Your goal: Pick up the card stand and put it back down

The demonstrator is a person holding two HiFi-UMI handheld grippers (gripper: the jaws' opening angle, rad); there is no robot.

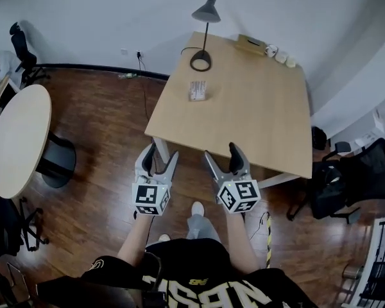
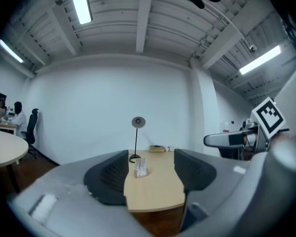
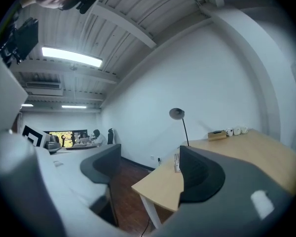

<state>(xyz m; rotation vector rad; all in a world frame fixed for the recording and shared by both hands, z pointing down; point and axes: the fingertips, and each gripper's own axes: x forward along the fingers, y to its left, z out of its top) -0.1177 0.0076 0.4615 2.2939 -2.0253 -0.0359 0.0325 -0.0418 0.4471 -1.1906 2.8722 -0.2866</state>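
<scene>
The card stand [image 1: 197, 90] is a small white holder standing upright on the wooden table [image 1: 256, 114], near its left edge and in front of the lamp. Both grippers are held level in the air short of the table's near edge, well apart from the stand. My left gripper [image 1: 163, 151] is open with nothing between its fingers; in the left gripper view the card stand [image 2: 141, 167] shows far off between them. My right gripper [image 1: 221, 151] is open and empty too. In the right gripper view the card stand [image 3: 177, 162] peeks out beside the right jaw.
A black desk lamp [image 1: 204, 31] stands behind the stand. A tissue box [image 1: 251, 44] and small cups [image 1: 281, 56] sit at the table's far edge. A round table [image 1: 19, 140] stands to the left, black office chairs [image 1: 353, 178] to the right. Dark wooden floor lies below.
</scene>
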